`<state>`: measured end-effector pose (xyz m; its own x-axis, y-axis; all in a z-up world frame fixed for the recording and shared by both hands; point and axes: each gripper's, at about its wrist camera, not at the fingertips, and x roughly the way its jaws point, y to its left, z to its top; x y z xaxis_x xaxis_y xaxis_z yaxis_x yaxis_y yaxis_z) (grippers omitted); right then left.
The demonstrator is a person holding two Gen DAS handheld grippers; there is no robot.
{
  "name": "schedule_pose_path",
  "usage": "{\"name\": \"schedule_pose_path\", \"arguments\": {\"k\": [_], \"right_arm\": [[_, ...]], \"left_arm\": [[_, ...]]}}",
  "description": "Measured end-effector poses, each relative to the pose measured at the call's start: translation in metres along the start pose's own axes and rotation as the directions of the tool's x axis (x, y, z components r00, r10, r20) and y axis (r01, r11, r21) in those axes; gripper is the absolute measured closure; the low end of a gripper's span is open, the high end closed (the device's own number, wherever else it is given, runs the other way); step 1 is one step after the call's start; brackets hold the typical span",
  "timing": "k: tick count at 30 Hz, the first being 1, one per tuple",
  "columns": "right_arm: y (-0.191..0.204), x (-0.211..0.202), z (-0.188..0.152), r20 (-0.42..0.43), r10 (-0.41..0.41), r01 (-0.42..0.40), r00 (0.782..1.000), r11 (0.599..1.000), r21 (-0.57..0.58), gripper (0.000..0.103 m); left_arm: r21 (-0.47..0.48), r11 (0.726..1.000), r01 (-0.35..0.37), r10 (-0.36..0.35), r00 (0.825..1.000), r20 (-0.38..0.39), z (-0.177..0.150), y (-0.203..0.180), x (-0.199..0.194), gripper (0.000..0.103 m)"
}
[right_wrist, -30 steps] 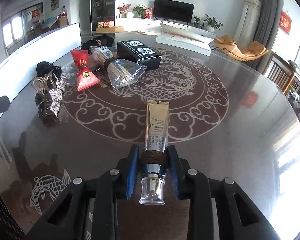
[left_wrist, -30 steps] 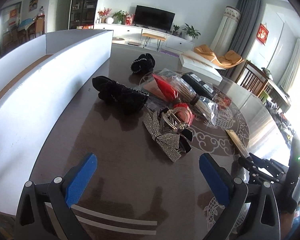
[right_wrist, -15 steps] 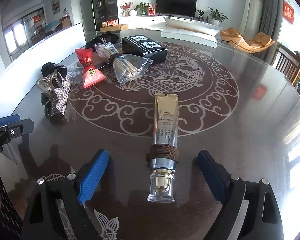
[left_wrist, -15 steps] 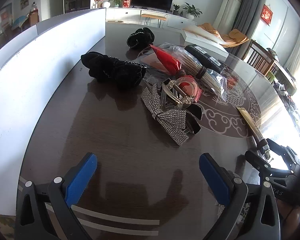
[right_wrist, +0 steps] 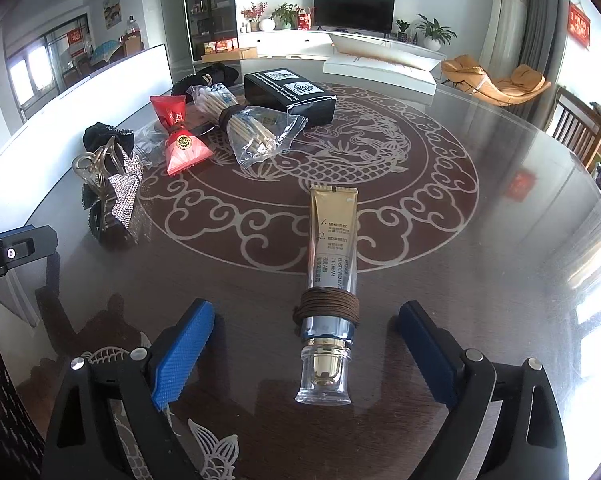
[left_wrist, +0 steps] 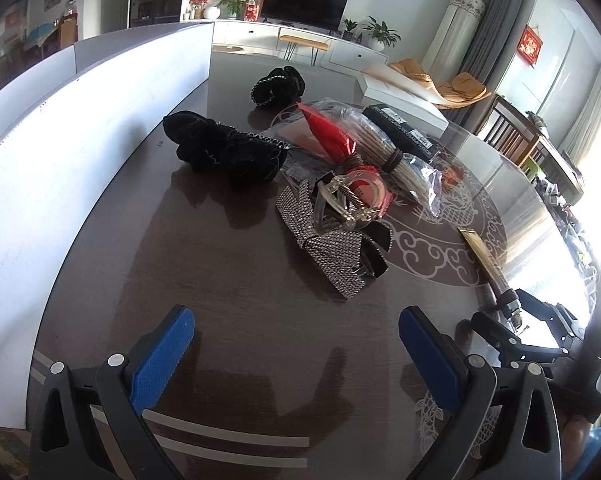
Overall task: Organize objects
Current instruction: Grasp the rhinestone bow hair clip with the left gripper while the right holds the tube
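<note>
Barely started imo: the eye cream tube (right_wrist: 332, 248) lies loose on the counter (right_wrist: 500, 240) between the opening right tool (right_wrist: 304, 344), near its front edge. Left tool (left_wrist: 296, 344) is open, empty. The hair bow (left_wrist: 332, 252), cotton swabs (right_wrist: 248, 128) and the rest stay clumped near the far-left edge.

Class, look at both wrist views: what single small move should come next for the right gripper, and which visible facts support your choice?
Probably draw the right gripper back and up, clear of the gold tube. Its jaws are opening, the pads touch nothing, and the tube lies flat on the table between them, apart from the pile. The left gripper is open and empty, facing the sparkly bow.
</note>
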<state>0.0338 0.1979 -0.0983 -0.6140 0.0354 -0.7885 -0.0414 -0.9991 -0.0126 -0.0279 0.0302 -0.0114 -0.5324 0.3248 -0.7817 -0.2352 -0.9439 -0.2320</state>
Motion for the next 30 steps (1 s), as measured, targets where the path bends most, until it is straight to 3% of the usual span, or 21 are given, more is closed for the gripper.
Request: {"name": "schedule_pose_path", "arguments": {"k": [5,11,14,17,20,21,23,24,28,30], "right_arm": [[-0.001,0.0,-0.001,-0.001,-0.002,0.002,1.0,1.0,0.004,0.008],[-0.001,0.001,0.0,-0.001,-0.001,0.001,1.0,1.0,0.004,0.008],[-0.001,0.001,-0.001,-0.002,-0.001,0.001,1.0,1.0,0.004,0.008],[-0.001,0.001,-0.001,-0.002,0.003,-0.003,1.0,1.0,0.001,0.008],[-0.002,0.001,-0.001,-0.002,0.004,-0.004,1.0,1.0,0.001,0.008],[-0.002,0.001,-0.001,-0.002,0.004,-0.004,1.0,1.0,0.001,0.008],[-0.002,0.001,-0.001,-0.002,0.004,-0.004,1.0,1.0,0.0,0.007],[-0.002,0.001,-0.001,-0.003,0.007,-0.007,1.0,1.0,0.0,0.007],[-0.004,0.002,0.002,-0.026,0.061,-0.061,0.998,0.998,-0.007,0.0],[-0.008,0.005,0.013,-0.102,0.111,-0.112,0.989,0.994,-0.008,0.0]], "left_arm": [[-0.026,0.992,0.123,-0.122,0.992,0.031,0.0,0.002,-0.011,0.0],[-0.068,0.978,0.195,-0.194,0.981,0.026,0.002,-0.003,-0.007,0.0],[-0.037,0.989,0.143,-0.142,0.989,0.029,0.01,-0.019,0.003,0.0],[-0.082,0.996,0.047,-0.045,0.999,0.029,0.027,-0.027,0.024,0.0],[-0.149,0.987,-0.055,0.051,0.998,-0.033,0.044,-0.023,0.055,0.0],[-0.121,0.989,-0.085,0.085,0.996,-0.007,0.048,-0.026,0.057,0.0],[-0.068,0.989,-0.129,0.129,0.992,-0.006,0.05,-0.027,0.06,0.022],[-0.041,0.993,-0.109,0.109,0.994,0.017,0.048,-0.026,0.056,0.049],[0.001,0.996,-0.094,0.094,0.995,0.02,0.033,-0.005,0.036,0.052],[-0.01,0.998,-0.062,0.062,0.998,0.015,0.026,0.006,0.025,0.052]]}}
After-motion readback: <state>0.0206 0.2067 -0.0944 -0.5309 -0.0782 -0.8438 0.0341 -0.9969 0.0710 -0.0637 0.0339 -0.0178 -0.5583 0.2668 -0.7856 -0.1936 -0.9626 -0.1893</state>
